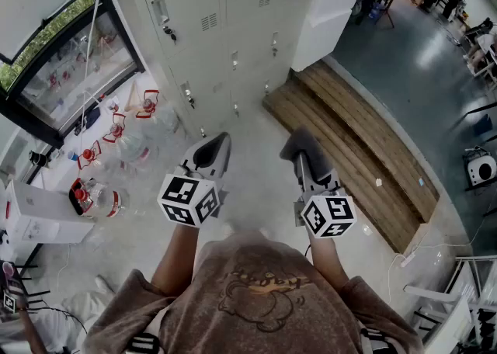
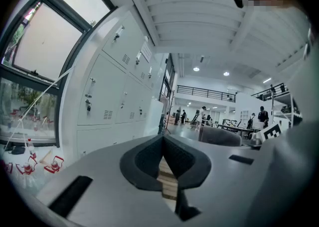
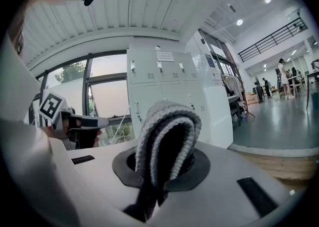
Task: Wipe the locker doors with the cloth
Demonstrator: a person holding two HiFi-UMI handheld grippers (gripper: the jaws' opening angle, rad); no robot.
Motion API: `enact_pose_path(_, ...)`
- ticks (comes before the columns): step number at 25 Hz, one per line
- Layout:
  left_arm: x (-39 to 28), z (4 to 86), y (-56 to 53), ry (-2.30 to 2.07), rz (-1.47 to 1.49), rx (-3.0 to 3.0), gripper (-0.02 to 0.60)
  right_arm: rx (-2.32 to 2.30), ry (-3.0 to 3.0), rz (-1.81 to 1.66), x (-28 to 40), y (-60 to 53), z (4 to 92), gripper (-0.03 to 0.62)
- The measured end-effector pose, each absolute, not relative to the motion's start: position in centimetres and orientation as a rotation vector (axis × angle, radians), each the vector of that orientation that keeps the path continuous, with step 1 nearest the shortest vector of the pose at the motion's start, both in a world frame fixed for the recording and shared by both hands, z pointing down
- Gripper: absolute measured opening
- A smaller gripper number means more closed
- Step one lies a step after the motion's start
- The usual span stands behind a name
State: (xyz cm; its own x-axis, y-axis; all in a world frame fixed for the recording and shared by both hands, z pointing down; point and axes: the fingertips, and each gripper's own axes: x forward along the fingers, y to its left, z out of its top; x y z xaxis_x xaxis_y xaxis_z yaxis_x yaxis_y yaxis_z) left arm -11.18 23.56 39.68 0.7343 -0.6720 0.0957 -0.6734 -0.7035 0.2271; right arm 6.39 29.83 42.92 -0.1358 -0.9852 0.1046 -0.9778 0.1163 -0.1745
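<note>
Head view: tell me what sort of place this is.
Probably an open industrial workshop or lab hall: it has a bank of white metal lockers, a long wooden plank platform and a glossy grey floor.

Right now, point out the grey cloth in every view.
Head view: right of centre, the grey cloth is pinched in the right gripper.
Left gripper view: a grey lump right of centre, likely the same cloth.
Right gripper view: dead centre, folded between the jaws.
Shared landmark: the white lockers.
</note>
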Motion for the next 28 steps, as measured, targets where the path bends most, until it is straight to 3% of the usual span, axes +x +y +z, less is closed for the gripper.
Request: enact_pose_path(28, -12.9, 40.8, 17.7, -0.936, 0.054, 2.779, -0.002, -2.136, 2.167, -0.376, 3.9, 26.7, 46.4, 0.038)
